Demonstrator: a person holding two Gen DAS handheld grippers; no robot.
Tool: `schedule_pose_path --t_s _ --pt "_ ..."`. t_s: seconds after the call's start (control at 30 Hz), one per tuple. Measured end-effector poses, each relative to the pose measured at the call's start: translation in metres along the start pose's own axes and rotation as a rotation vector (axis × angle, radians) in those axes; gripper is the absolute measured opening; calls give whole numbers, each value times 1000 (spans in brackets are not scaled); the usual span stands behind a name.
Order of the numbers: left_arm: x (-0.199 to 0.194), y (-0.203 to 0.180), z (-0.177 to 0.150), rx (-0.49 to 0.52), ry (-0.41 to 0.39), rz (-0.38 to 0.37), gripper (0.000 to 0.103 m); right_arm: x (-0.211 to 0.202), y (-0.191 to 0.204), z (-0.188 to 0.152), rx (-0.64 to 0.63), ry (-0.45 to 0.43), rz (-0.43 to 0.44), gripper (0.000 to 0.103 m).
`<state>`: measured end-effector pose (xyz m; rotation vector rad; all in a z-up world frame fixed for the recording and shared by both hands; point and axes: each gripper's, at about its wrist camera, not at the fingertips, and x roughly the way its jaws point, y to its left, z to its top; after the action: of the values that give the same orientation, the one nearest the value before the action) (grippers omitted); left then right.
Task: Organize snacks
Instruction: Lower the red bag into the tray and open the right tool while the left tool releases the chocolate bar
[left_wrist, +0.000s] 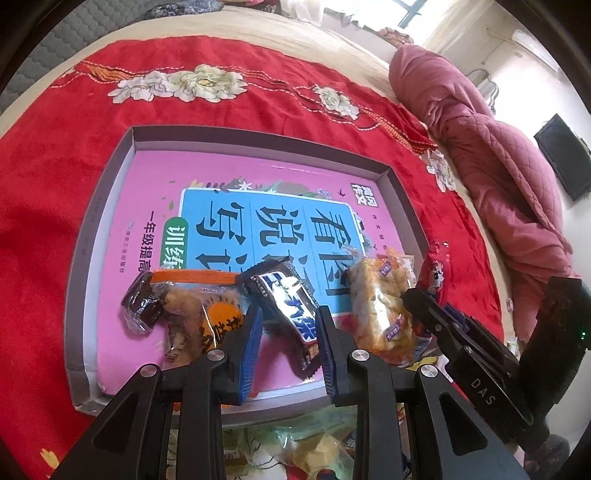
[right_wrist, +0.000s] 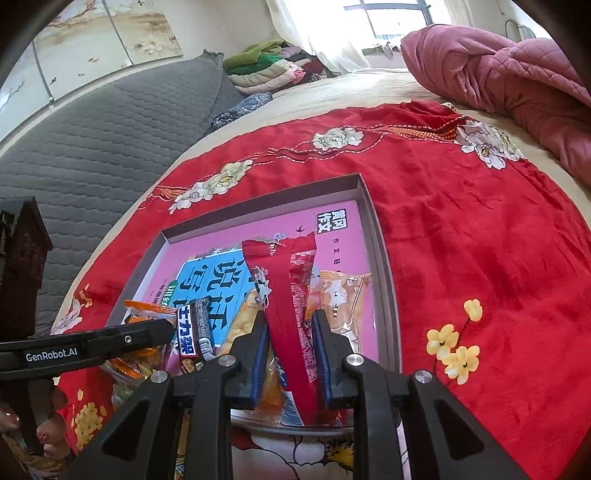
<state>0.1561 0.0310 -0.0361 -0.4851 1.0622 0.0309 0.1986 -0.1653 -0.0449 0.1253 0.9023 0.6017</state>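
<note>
A shallow grey box (left_wrist: 110, 173) with a pink book lining its bottom lies on the red flowered cloth. My left gripper (left_wrist: 290, 314) is shut on a dark chocolate bar (left_wrist: 284, 291), low over the box's near edge. Beside it lie an orange pastry pack (left_wrist: 199, 299), a small dark candy (left_wrist: 142, 302) and a clear pack of crisps (left_wrist: 380, 302). My right gripper (right_wrist: 291, 319) is shut on a long red snack packet (right_wrist: 284, 269) that points into the box's right side, above an orange packet (right_wrist: 343, 295). The chocolate bar (right_wrist: 195, 328) also shows in the right wrist view.
More snack packets (left_wrist: 303, 450) are piled on the cloth just in front of the box. A bundled pink quilt (left_wrist: 498, 166) lies to the right. A grey quilted pad (right_wrist: 92, 147) and folded clothes (right_wrist: 273, 70) are at the back left. A hand (right_wrist: 44, 424) grips the left tool.
</note>
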Motion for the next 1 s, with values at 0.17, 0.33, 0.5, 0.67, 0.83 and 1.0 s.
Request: schedule_pose_path --t_s 0.17,0.33,0.5,0.67,0.83,1.0 --pt "1 0 -1 0 2 0 30 -1 2 0 1 1 19 30" --pt "1 0 -2 0 5 -6 30 0 6 0 -10 -3 35 37" --pt "0 0 -3 -2 1 -10 30 -1 6 1 -4 -7 36 38" --pt "-7 0 -3 -5 -9 -15 35 -4 4 2 7 -18 39 45" --pt "-15 -2 -3 3 -20 -7 41 -5 4 3 9 -21 41 45" --pt "-20 -3 -3 14 -25 3 42 -6 4 4 15 -21 43 48"
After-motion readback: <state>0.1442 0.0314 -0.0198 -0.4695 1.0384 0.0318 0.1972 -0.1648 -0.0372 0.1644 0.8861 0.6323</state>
